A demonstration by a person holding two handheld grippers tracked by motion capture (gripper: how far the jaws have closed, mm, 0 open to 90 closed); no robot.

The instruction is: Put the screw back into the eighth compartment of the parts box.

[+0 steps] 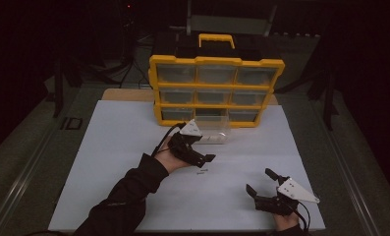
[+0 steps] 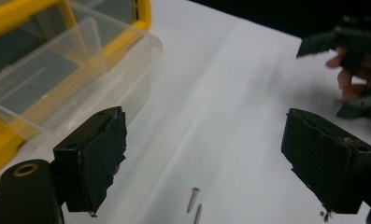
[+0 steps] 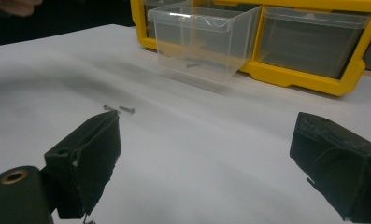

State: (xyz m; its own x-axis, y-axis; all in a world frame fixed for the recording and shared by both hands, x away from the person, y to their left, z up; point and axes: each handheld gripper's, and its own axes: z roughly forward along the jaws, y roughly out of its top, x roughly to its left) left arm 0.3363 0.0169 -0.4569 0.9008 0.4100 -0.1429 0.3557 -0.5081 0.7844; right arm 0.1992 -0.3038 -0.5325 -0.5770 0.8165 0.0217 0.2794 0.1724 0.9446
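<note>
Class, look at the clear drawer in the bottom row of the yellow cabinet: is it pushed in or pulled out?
Pulled out: the clear drawer juts forward from the yellow cabinet over the white table.

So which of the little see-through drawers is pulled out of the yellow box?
The middle drawer of the bottom row. It sticks out onto the white table and holds a screw, while the other drawers sit flush in the yellow organizer.

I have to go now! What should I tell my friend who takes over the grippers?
Left gripper: open, holding nothing, hovering just above two small screws lying loose on the white sheet.
Right gripper: open, holding nothing, low over the sheet's near right corner.
Clear drawer: pulled out of the yellow organizer, standing on the sheet before it, one screw already inside.
Left to do, probably: pick up the two screws, drop them in the drawer, slide it back.
</note>
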